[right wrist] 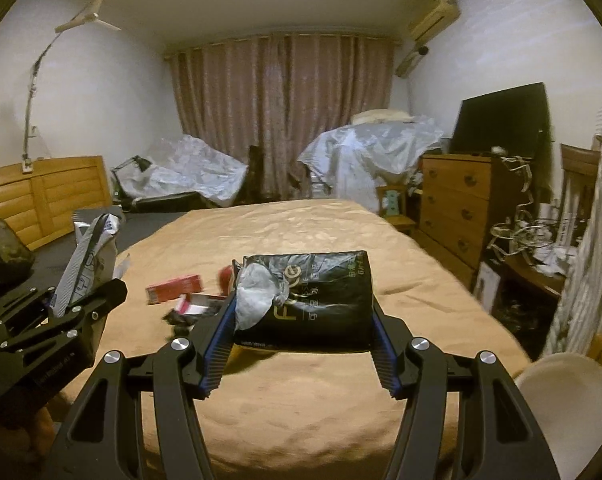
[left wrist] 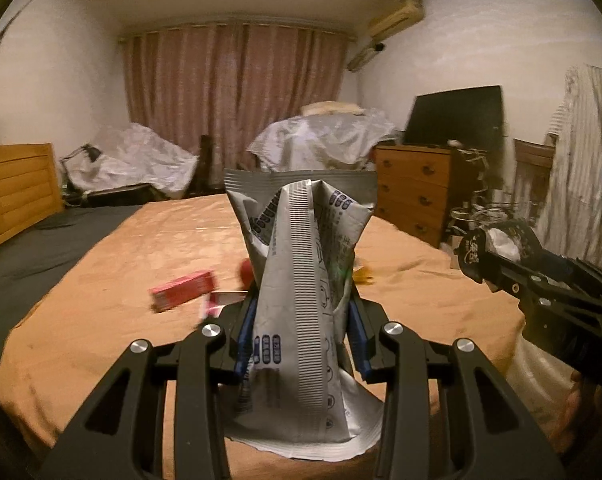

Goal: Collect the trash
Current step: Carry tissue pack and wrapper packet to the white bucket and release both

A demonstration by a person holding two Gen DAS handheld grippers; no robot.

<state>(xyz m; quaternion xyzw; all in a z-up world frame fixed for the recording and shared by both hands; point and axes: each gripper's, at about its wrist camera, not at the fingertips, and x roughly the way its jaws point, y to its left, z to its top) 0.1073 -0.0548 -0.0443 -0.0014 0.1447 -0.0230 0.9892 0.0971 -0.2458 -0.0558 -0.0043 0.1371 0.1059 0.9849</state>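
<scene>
My left gripper (left wrist: 303,312) is shut on a crumpled silver foil bag (left wrist: 301,280) with printed text, held upright above the tan bed; it also shows at the left of the right wrist view (right wrist: 89,264). My right gripper (right wrist: 303,312) is shut on a black tissue pack (right wrist: 317,300) with white tissue sticking out of its left end, held above the bed; it shows at the right of the left wrist view (left wrist: 497,252). On the bed lie a red box (right wrist: 175,288), a pink and white box (right wrist: 199,304), a red round thing (left wrist: 245,272) and a yellow scrap (left wrist: 363,274).
The tan bedspread (right wrist: 301,232) covers the bed, with a wooden headboard (right wrist: 41,196) at left. A wooden dresser (right wrist: 455,208) with a dark TV (right wrist: 501,120) stands at right. A white round bin (right wrist: 569,404) is at the lower right. Covered furniture stands before the curtains.
</scene>
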